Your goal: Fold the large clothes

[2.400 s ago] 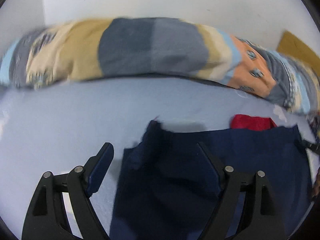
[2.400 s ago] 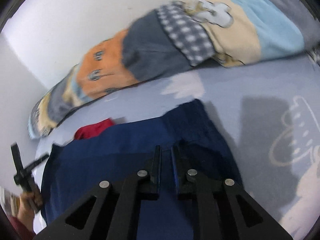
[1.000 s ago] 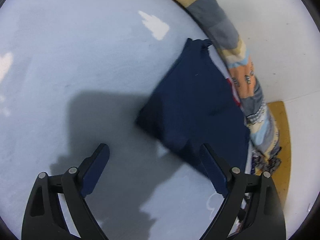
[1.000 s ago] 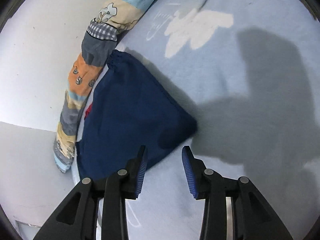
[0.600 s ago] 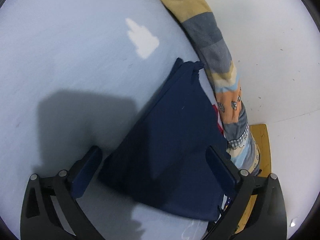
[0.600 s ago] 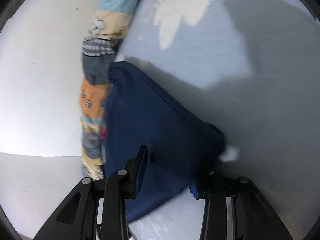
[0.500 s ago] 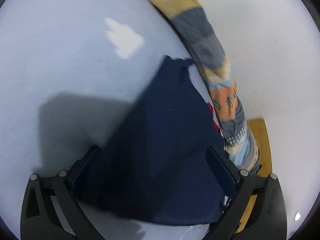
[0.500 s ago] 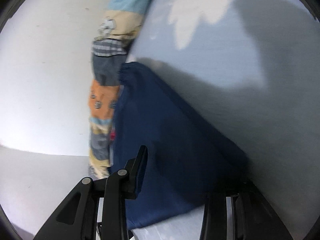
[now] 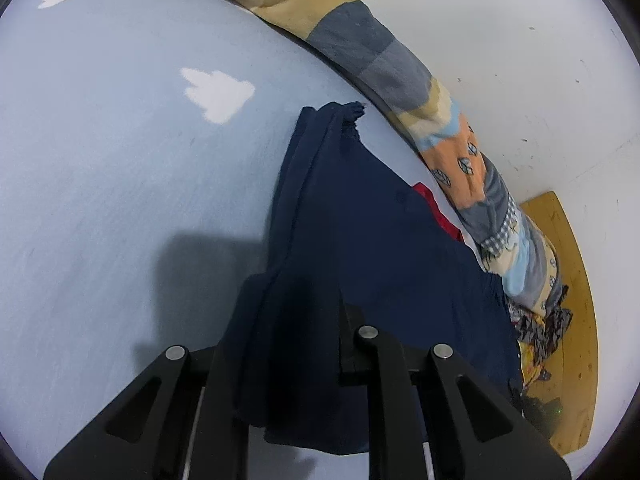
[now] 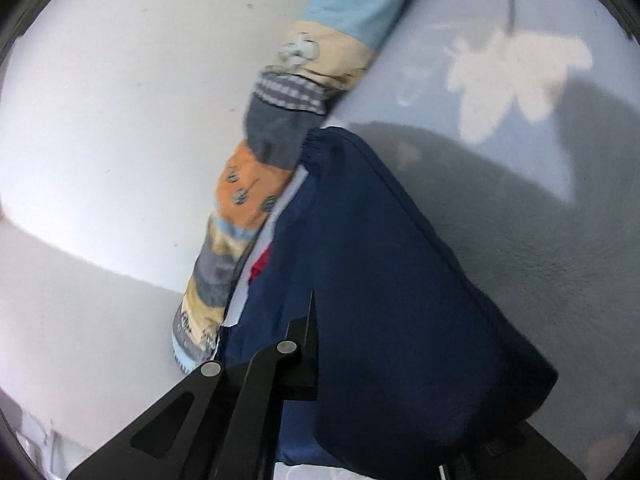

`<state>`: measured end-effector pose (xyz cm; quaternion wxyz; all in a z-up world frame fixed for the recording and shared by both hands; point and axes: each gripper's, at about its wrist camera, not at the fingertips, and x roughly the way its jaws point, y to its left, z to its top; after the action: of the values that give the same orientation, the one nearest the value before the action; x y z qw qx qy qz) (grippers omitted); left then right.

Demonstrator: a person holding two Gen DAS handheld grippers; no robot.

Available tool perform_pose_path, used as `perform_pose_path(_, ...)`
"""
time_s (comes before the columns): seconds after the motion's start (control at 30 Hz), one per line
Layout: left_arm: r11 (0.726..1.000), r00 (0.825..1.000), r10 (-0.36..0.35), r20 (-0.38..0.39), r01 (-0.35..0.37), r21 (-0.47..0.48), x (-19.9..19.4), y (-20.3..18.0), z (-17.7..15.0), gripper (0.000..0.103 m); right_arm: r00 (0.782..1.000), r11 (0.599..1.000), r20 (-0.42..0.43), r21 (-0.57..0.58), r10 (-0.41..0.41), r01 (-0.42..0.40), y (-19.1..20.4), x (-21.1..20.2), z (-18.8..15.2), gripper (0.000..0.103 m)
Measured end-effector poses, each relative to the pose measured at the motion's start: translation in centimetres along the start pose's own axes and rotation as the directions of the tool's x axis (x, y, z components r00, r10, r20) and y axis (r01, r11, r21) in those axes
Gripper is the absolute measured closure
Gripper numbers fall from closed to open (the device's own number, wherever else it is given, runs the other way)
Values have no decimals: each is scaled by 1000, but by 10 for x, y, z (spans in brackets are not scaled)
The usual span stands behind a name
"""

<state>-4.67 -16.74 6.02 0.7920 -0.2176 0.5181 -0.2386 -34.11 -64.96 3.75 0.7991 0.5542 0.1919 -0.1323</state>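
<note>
A folded navy garment (image 9: 380, 248) lies on a light blue bedsheet (image 9: 120, 160) beside a rolled patchwork quilt (image 9: 380, 64). My left gripper (image 9: 296, 312) has its jaws closing on the garment's near edge. The cloth sits pinched between the fingers and drapes over the left one, hiding it. In the right wrist view the navy garment (image 10: 380, 280) is bunched over my right gripper (image 10: 332, 340), which is shut on it. Only its left finger (image 10: 308, 352) shows there. A red garment (image 9: 436, 212) peeks out under the navy one's far side.
The quilt (image 10: 280, 128) runs along a white wall (image 9: 520, 60). A wooden board (image 9: 568, 260) and a heap of patterned cloth (image 9: 540, 332) lie past the bed's right end. White cloud prints mark the sheet (image 10: 540, 220).
Both grippers moved in over the navy garment's near edge and closed on it. The cloth, flat a second ago, now bunches up over the fingers.
</note>
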Motion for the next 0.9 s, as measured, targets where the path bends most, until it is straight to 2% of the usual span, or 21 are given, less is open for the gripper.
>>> perform_pose_path(0.23, 1000, 999, 22, -35, -21, 5, -46, 9, -50, 90, 998, 999, -54, -22, -27, 25, -18, -57, -28, 97)
perform_pose_path(0.37, 999, 997, 41, -58, -41, 7, -74, 21, -92, 89, 994, 998, -101, 32, -49, 52, -35, -97, -53, 97)
perform_pose_path(0.4, 998, 996, 60, -70, -59, 6, -76, 25, -100, 82, 990, 995, -117, 57, -78, 85, -43, -105, -60, 96)
perform_pose_path(0.43, 996, 993, 93, -79, -93, -3, -78, 31, -106, 71, 984, 989, -140, 85, -108, 121, -53, -111, -66, 88)
perform_pose_path(0.47, 992, 989, 120, -83, -123, -34, -80, 41, -110, 65, 972, 973, -177, 142, -155, 181, -70, -116, -72, 82)
perform_pose_path(0.5, 990, 990, 111, -87, -118, -82, -84, 52, -111, 58, 961, 954, -205, 196, -186, 227, -83, -121, -75, 66)
perform_pose_path(0.53, 986, 992, 94, -84, -105, -128, -91, 62, -112, 55, 962, 937, -211, 265, -174, 228, -95, -129, -79, 67)
perform_pose_path(0.57, 980, 993, 91, -71, -101, -169, -101, 70, -111, 53, 972, 920, -190, 340, -136, 196, -106, -143, -81, 67)
perform_pose_path(0.6, 978, 994, 104, -39, -110, -180, -112, 73, -110, 52, 971, 915, -176, 345, -159, 212, -106, -153, -80, 66)
perform_pose_path(0.7, 979, 982, 173, 79, -163, -122, -145, 60, -106, 52, 936, 917, -74, 189, -344, 352, -80, -189, -72, 63)
perform_pose_path(0.73, 979, 973, 196, 124, -187, -80, -153, 49, -105, 52, 924, 912, -25, 153, -382, 382, -71, -197, -71, 63)
perform_pose_path(0.77, 976, 962, 219, 164, -219, -17, -159, 33, -104, 51, 904, 906, 62, 69, -422, 418, -51, -207, -70, 63)
perform_pose_path(0.8, 968, 955, 229, 187, -243, 59, -160, 17, -106, 46, 898, 902, 97, 2, -429, 431, -37, -208, -69, 63)
perform_pose_path(0.83, 956, 953, 233, 193, -261, 135, -154, 0, -105, 40, 902, 900, 104, -78, -419, 428, -19, -203, -67, 63)
perform_pose_path(0.9, 902, 944, 266, 197, -316, 295, -135, -40, -106, 39, 930, 912, 73, -183, -361, 368, 11, -186, -64, 63)
